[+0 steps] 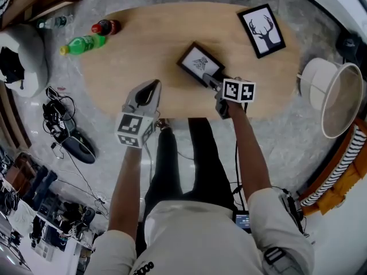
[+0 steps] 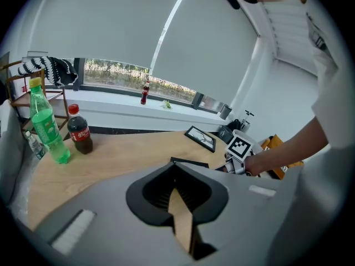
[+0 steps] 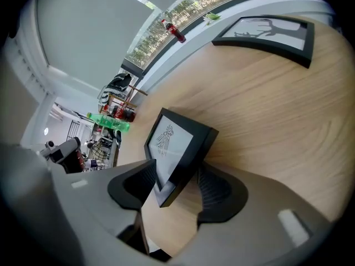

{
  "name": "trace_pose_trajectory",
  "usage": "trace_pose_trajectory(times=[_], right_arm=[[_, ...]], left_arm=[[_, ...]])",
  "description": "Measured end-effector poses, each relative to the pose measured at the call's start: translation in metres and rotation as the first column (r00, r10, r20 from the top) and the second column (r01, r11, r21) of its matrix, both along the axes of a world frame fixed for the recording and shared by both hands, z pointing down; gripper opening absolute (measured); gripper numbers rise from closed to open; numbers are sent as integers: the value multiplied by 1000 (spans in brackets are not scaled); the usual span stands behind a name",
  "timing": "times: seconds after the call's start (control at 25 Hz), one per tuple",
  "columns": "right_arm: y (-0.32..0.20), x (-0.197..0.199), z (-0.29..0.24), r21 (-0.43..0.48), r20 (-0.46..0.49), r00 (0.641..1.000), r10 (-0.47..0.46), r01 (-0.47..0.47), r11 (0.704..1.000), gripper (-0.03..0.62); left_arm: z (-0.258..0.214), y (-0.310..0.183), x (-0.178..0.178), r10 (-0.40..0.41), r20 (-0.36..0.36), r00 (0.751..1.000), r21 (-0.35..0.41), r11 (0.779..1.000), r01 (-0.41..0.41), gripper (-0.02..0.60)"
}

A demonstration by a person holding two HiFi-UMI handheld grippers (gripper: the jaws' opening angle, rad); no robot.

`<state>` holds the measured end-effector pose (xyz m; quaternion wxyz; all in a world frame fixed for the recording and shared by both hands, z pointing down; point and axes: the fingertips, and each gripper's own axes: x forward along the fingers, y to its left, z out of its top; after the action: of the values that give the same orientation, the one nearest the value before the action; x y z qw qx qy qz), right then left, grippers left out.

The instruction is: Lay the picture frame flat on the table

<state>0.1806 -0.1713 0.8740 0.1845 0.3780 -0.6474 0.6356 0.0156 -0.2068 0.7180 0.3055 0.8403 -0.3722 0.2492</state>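
Black picture frame corner between right gripper jaws, spread wide, pads not pressing, likely lined up for grip; left gripper jaws together, empty, parked clear

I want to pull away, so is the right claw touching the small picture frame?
Cannot tell. In the right gripper view the small picture frame sits between the jaws of the open right claw; it overlaps one pad, hiding any gap.

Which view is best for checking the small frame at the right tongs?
Right gripper view: the small frame fills the centre, print visible, its corner between the open right tongs. Head view shows it small from above, near corner hidden by those tongs. Left gripper view catches only a thin dark edge.
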Motion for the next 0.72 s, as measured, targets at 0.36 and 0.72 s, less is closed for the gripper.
trace_pose_trajectory(times=[0.36, 0.72], right_arm=[[14, 10, 3, 21, -45, 998, 44, -43, 999, 221], [28, 8, -49, 123, -128, 982, 136, -121, 985, 219]], left_arm=[[-9, 18, -3, 3, -14, 1000, -1, 1000, -3, 9], [-41, 28, -25, 9, -13, 1000, 52, 999, -9, 9]])
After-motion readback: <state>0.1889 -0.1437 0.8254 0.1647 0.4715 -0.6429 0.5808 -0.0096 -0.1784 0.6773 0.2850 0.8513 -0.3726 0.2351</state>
